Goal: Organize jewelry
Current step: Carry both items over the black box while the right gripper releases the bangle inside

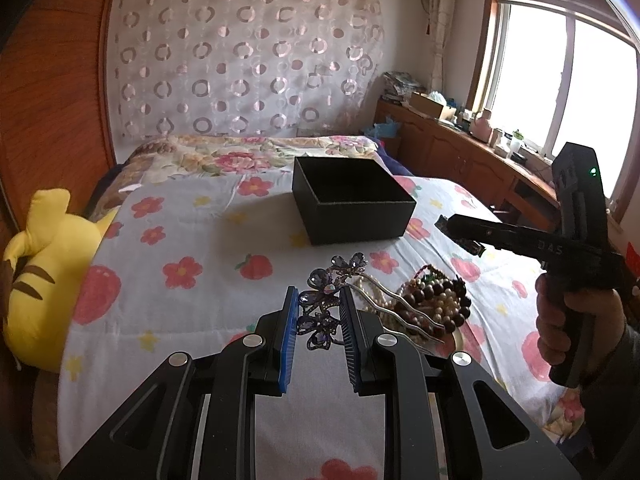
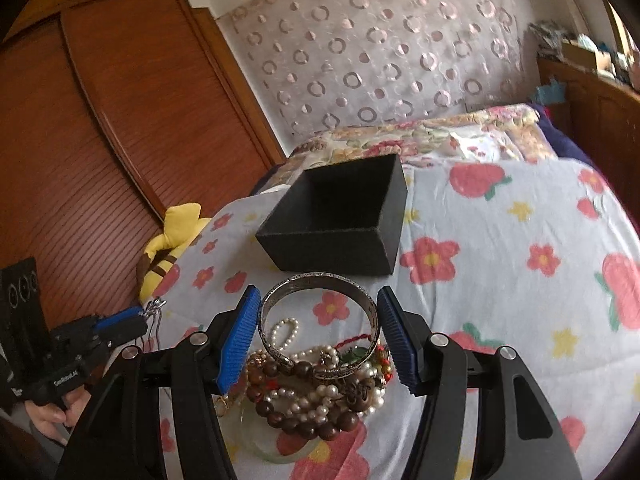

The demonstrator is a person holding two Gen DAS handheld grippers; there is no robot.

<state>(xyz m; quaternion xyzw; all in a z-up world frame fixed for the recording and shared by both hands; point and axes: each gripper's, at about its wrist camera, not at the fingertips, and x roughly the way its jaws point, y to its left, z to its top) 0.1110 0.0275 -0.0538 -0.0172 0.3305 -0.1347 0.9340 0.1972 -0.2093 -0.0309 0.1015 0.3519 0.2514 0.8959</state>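
Holding a purple flower hairpin [image 1: 326, 300] clamped in my left gripper [image 1: 319, 312]; right gripper [image 2: 318, 336] grips a silver bangle [image 2: 319, 322] above the bead pile [image 2: 320, 392]. Risk: bangle slips off the pads before reaching the black box [image 2: 336, 236].

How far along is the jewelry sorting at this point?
Nothing looks stored yet: what shows of the black box is empty. In hand: the left gripper grips a purple flower hairpin; the right gripper spans a silver bangle. Left: the heap of bead and pearl strands on the bedspread.
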